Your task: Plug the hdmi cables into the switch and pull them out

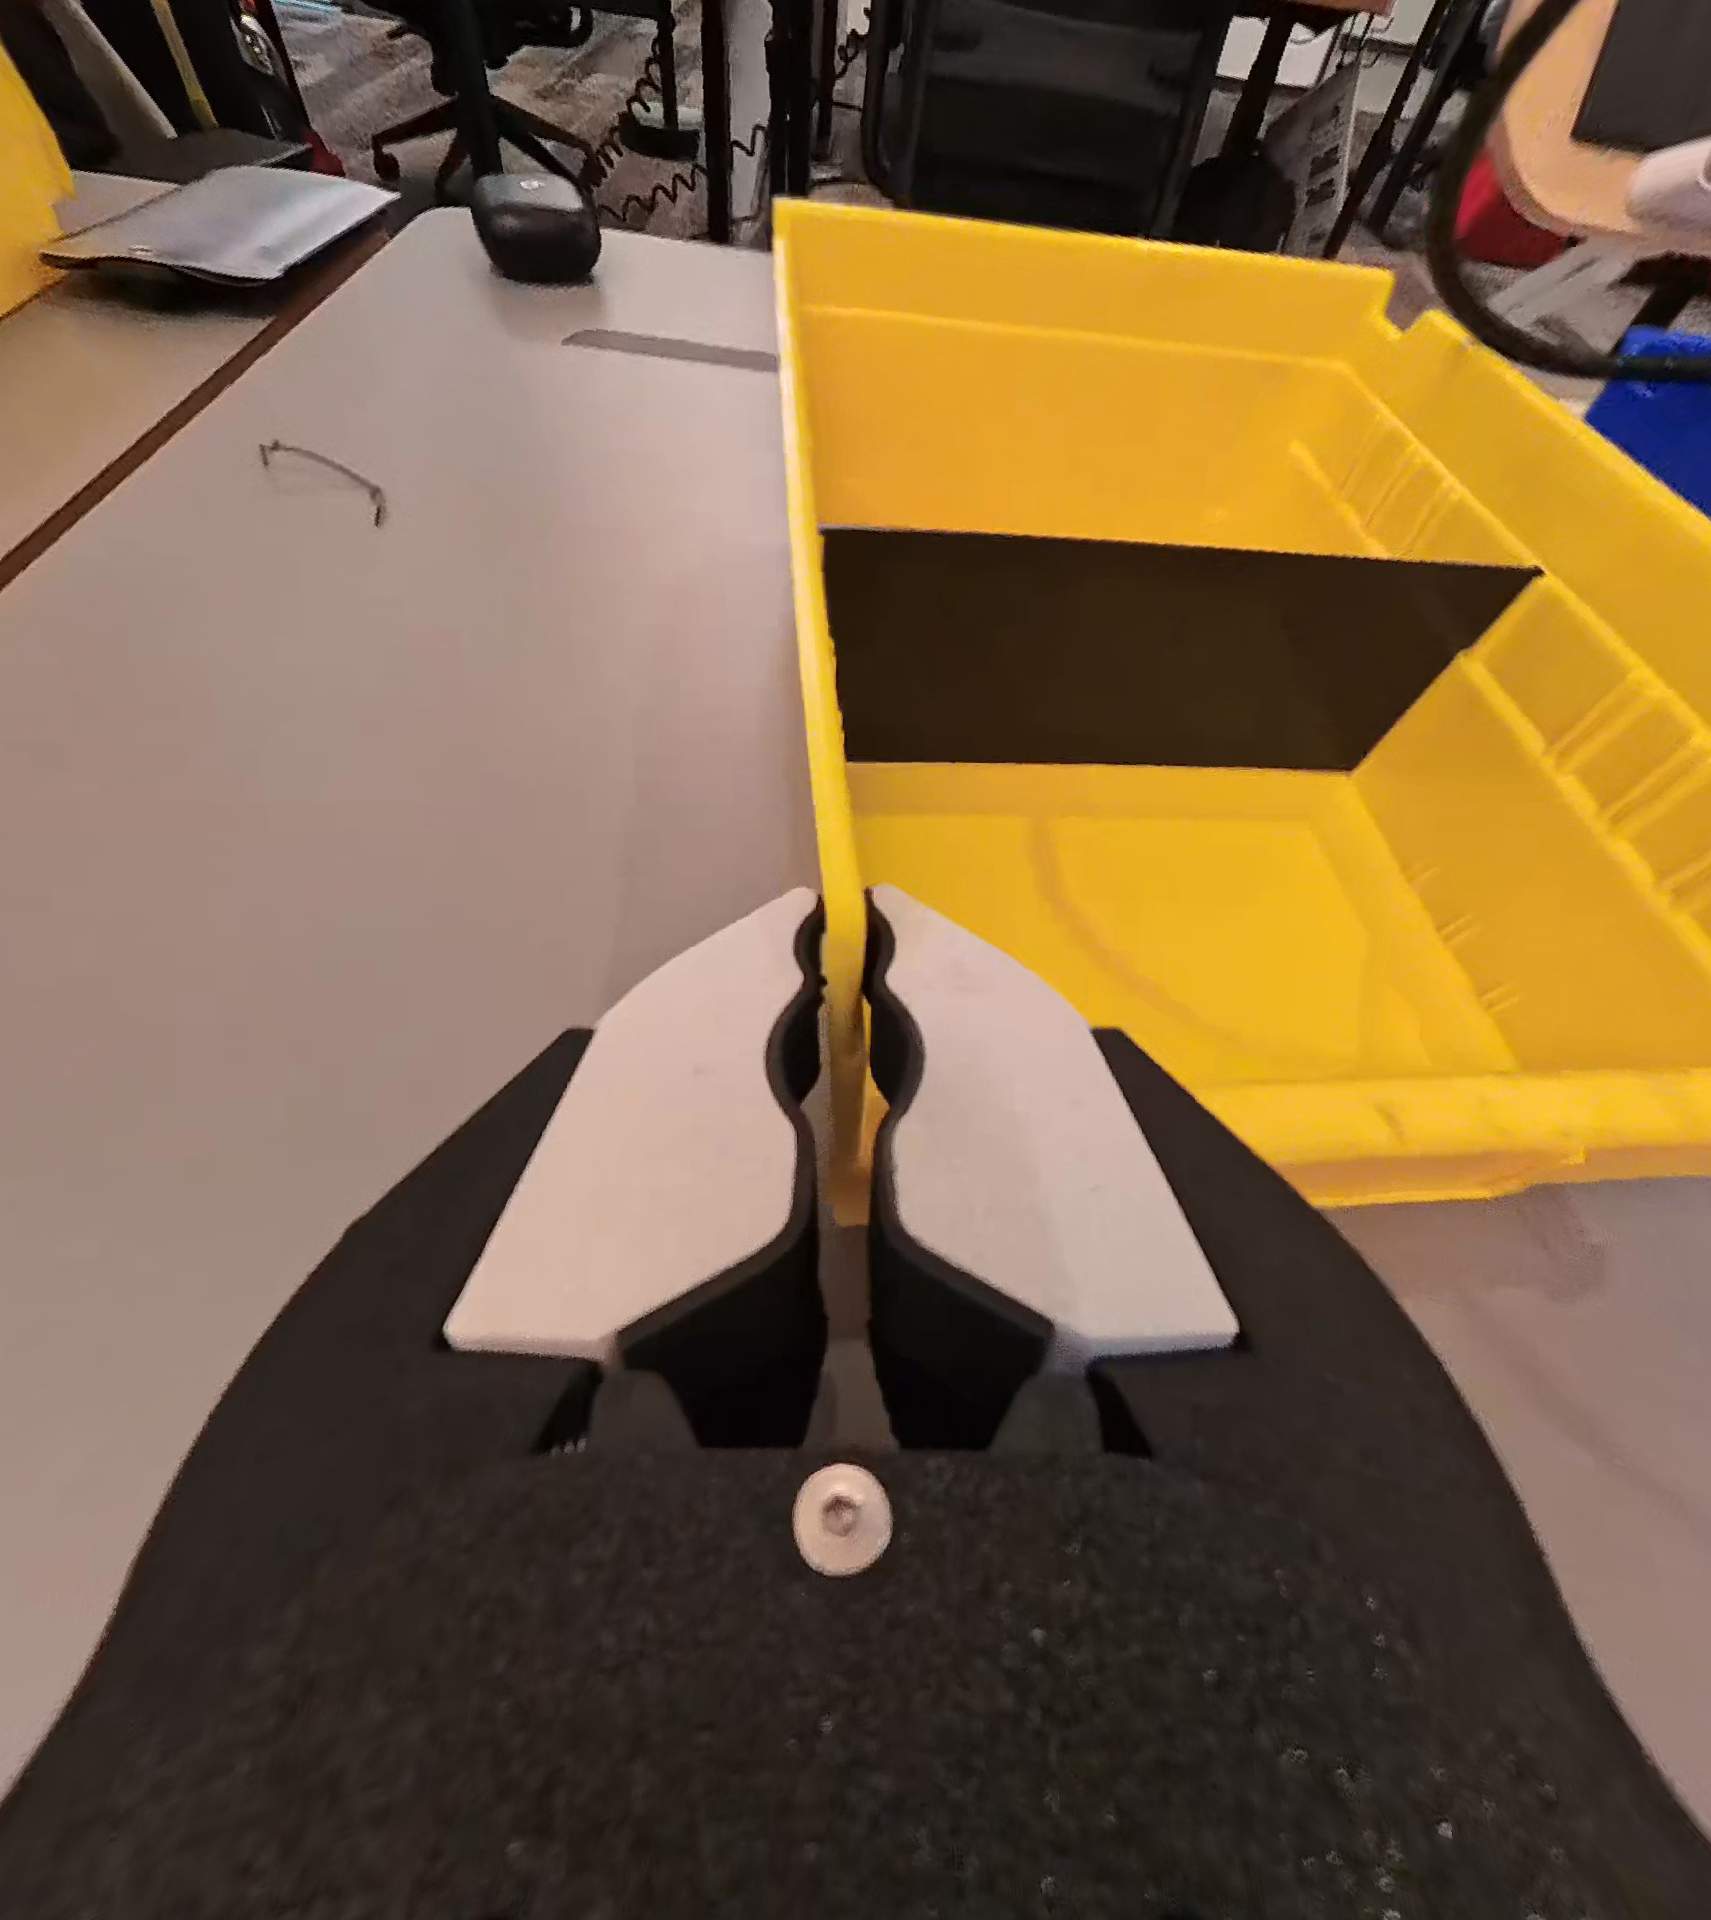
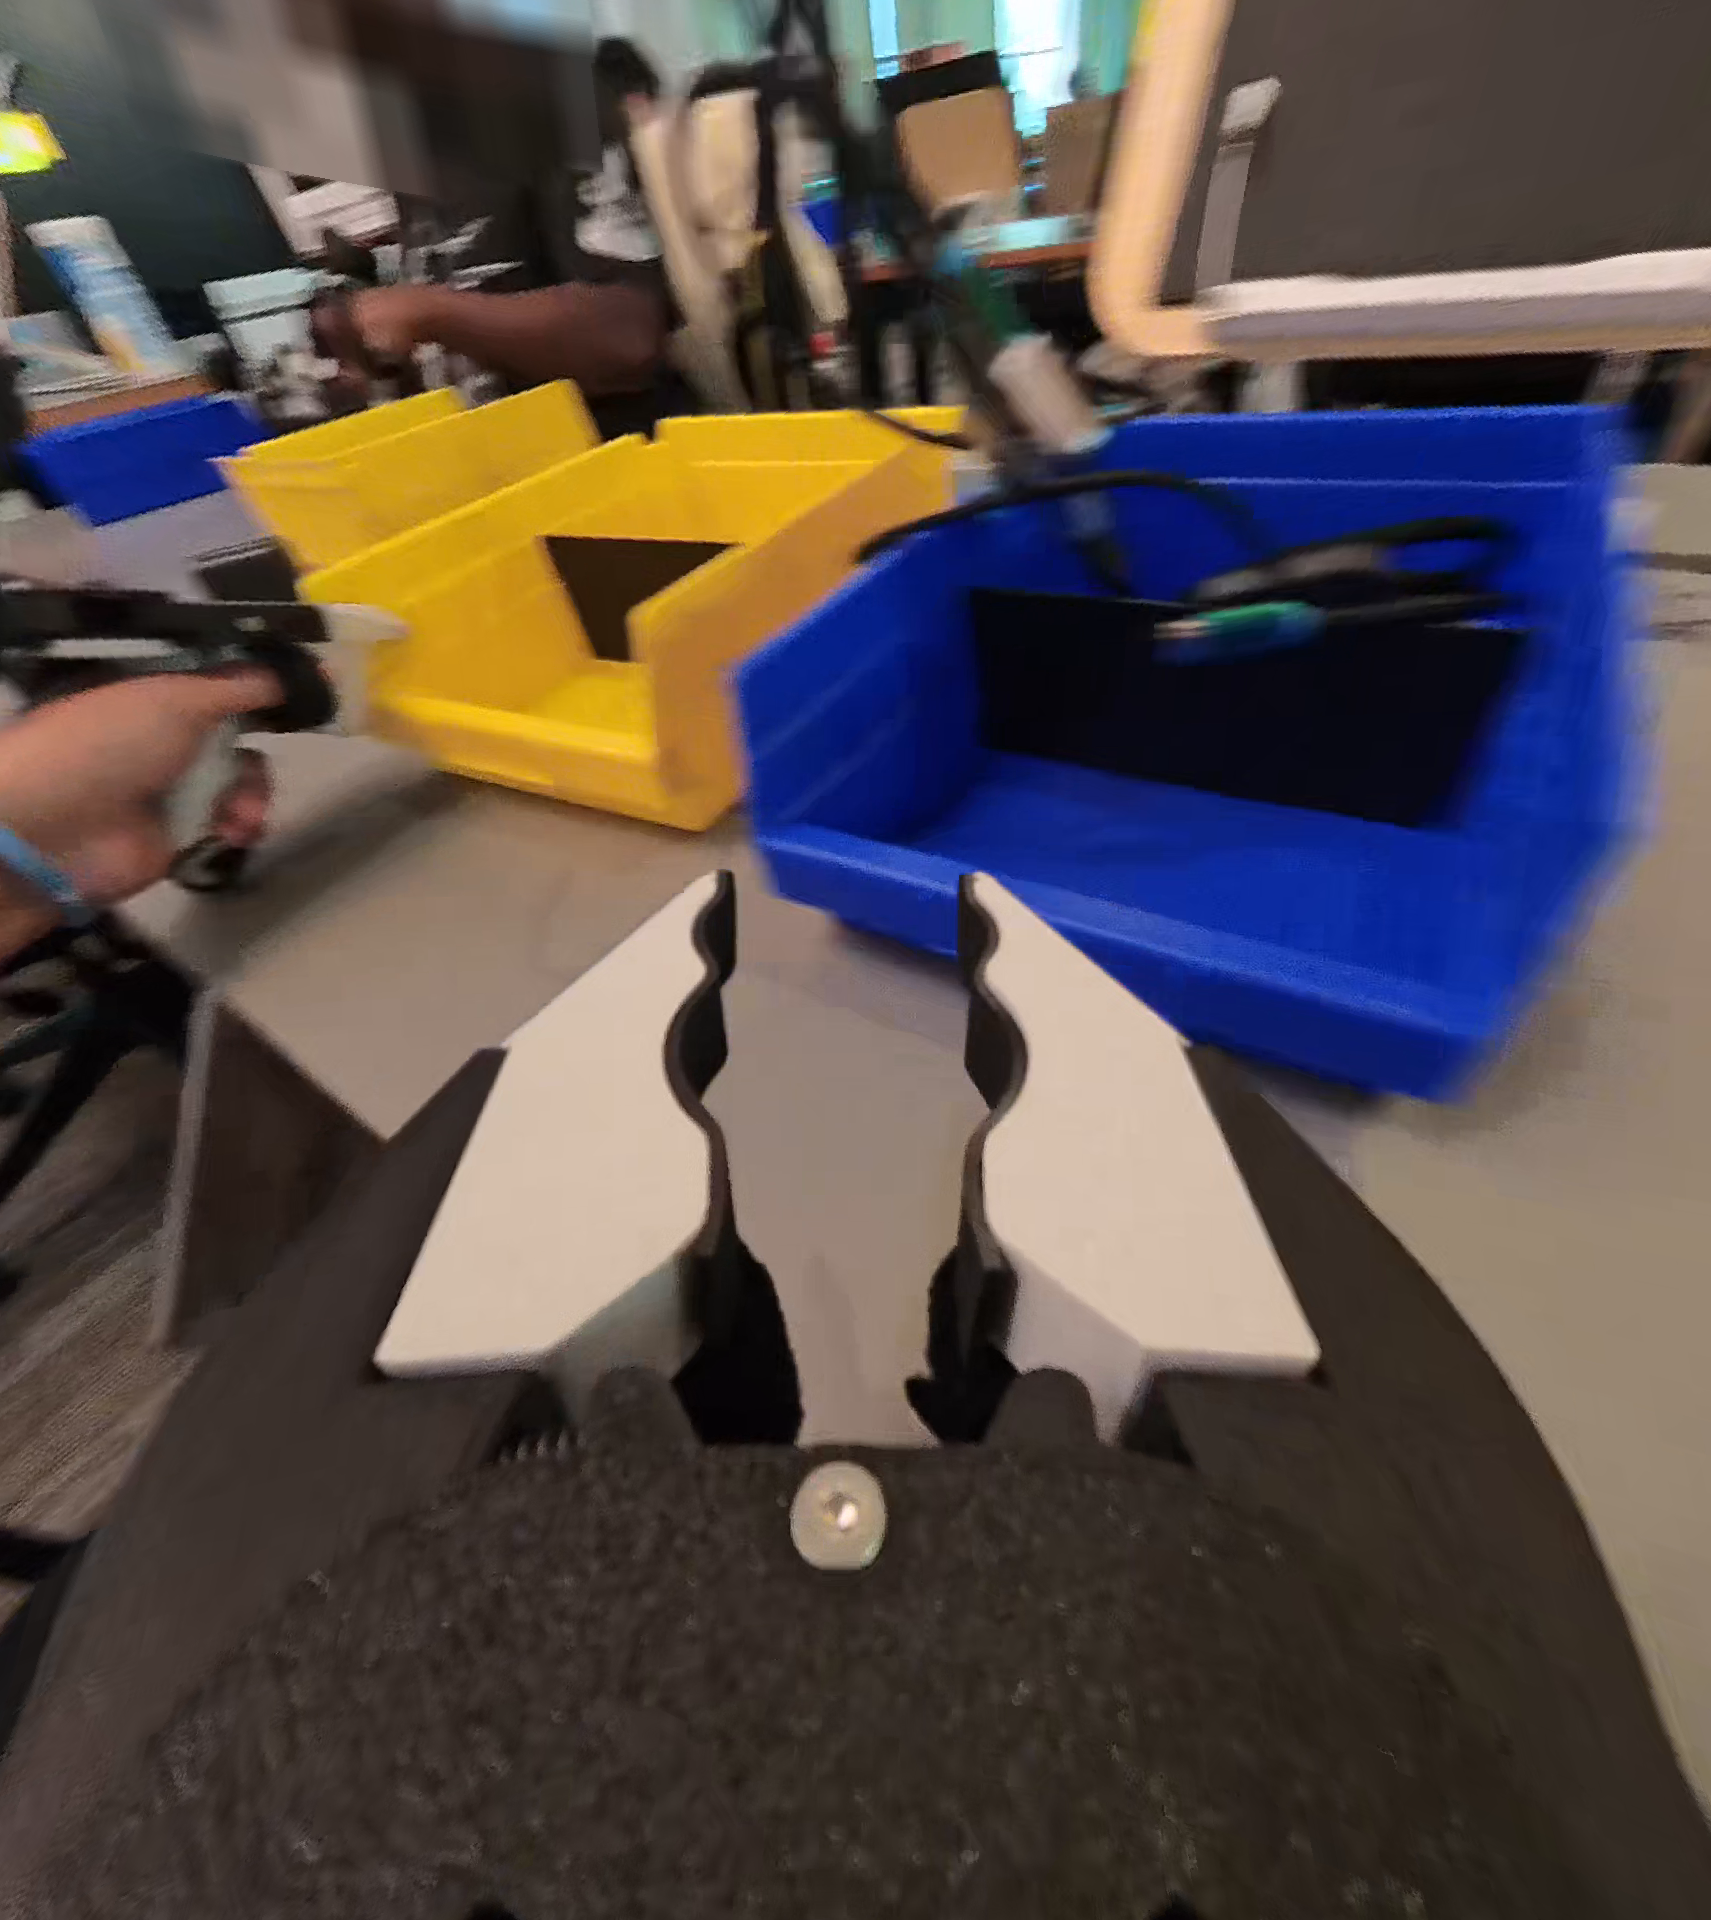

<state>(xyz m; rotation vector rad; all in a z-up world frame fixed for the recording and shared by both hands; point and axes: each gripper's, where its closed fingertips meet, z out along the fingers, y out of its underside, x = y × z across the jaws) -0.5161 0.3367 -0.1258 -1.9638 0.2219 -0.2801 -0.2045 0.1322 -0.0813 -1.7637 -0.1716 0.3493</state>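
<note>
My left gripper (image 1: pixel 846 914) is shut on the left side wall (image 1: pixel 815 623) of a yellow bin near its front corner; both pads press on the wall. The bin has a black divider (image 1: pixel 1142 644) and shows nothing else inside. The right wrist view shows this gripper (image 2: pixel 363 644) at the yellow bin (image 2: pixel 518 665), held by a hand. My right gripper (image 2: pixel 846 904) is open with nothing between its fingers, just in front of a blue bin (image 2: pixel 1194 935). Black cables (image 2: pixel 1350 582) with a green-blue plug lie in the back of the blue bin. No switch shows.
The bins stand on a grey table (image 1: pixel 311 831). A black device (image 1: pixel 534 223), a grey pouch (image 1: pixel 227 223) and a small bent wire (image 1: pixel 321 478) lie at its far left. A second yellow bin (image 2: pixel 394 457) stands behind. The table's corner (image 2: pixel 207 1039) is left of my right gripper.
</note>
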